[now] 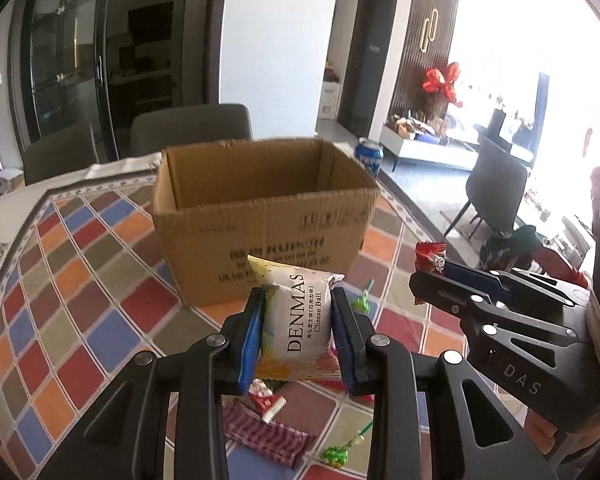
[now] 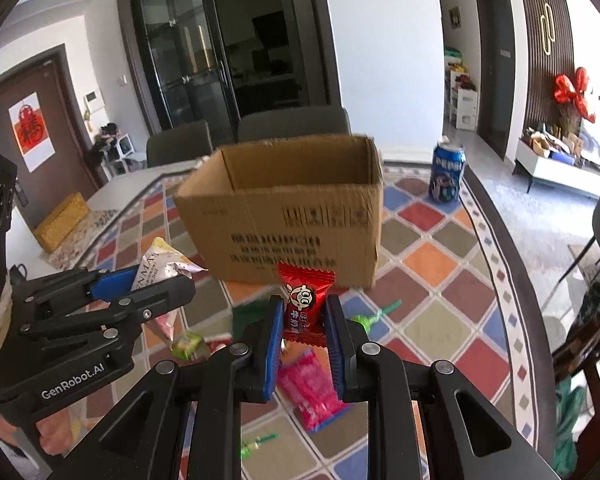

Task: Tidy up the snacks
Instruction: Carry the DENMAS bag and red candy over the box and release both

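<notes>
An open cardboard box stands on the patterned tablecloth ahead of both grippers; it also shows in the right wrist view. My left gripper is shut on a white Denmas cheese ball packet and holds it above the table, short of the box. My right gripper is shut on a red candy packet, also held short of the box. Each gripper shows in the other's view: the right gripper and the left gripper.
Loose snacks lie on the cloth under the grippers: a pink packet, green lollipops, a purple striped packet. A blue can stands right of the box. Chairs stand behind the table.
</notes>
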The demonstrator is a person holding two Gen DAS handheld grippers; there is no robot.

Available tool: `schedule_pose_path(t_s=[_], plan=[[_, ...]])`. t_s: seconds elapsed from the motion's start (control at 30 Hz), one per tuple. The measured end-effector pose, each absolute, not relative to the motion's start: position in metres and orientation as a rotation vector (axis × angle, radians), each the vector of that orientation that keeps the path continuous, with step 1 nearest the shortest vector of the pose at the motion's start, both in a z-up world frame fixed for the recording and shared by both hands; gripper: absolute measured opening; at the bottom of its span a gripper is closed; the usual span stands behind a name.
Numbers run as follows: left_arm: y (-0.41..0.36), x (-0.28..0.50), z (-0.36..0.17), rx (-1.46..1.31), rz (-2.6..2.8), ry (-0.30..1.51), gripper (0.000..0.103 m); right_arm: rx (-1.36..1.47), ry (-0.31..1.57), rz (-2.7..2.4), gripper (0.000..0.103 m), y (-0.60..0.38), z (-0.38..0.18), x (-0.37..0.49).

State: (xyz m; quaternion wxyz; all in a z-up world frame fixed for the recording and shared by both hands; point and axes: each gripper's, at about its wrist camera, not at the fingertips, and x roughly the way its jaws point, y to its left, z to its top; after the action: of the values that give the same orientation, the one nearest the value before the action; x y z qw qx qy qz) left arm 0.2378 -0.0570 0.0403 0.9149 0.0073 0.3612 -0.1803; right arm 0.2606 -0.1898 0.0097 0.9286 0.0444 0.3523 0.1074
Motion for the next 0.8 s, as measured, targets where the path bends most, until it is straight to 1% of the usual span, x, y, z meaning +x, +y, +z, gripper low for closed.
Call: schedule_pose_path(t_s=[0.37, 0.8], plan=[[-0.045, 0.261, 0.067, 0.006, -0.351, 0.684, 0.032, 0.100, 0.658, 0.256, 0.022, -0.180, 0.039, 0.287], [-0.030, 0.305, 0.078, -0.018, -0.319, 0.680, 0.032, 0.095, 0.636, 0.271, 0.022, -0.167, 0.053, 0.328]])
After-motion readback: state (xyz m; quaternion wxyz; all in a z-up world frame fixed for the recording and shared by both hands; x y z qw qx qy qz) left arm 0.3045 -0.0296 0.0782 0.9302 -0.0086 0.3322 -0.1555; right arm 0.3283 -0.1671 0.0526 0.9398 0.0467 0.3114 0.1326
